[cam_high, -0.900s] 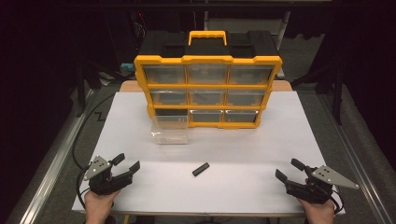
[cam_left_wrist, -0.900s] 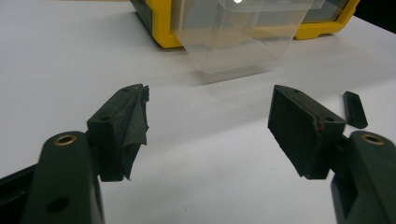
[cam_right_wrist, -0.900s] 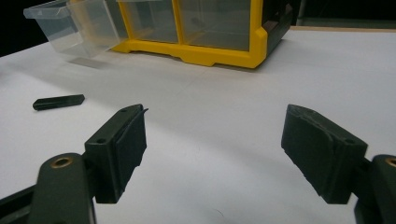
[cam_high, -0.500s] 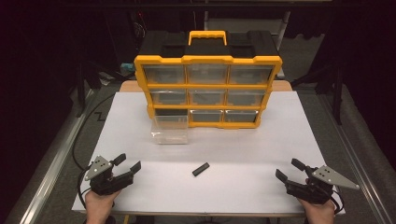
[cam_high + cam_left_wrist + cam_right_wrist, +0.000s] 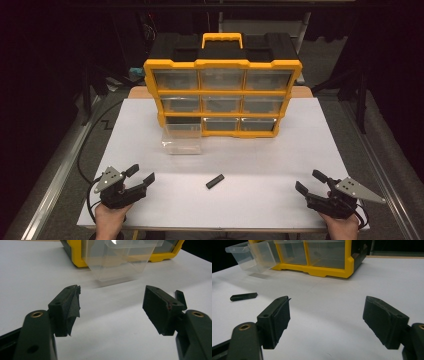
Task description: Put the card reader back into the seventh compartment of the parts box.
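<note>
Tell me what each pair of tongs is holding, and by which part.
Nothing is held. The left tongs and right tongs both stand open over the white table, apart from the small black piece.

Almost nothing is changing here. The left gripper (image 5: pixel 142 173), well in front of the yellow organiser (image 5: pixel 222 64) and off its left corner, is at most creeping a trace rightward, its hand (image 5: pixel 111 216) drifting with it; the shift is too slight to be sure of. Its jaws are standing wide apart, with nothing coming between them.
</note>
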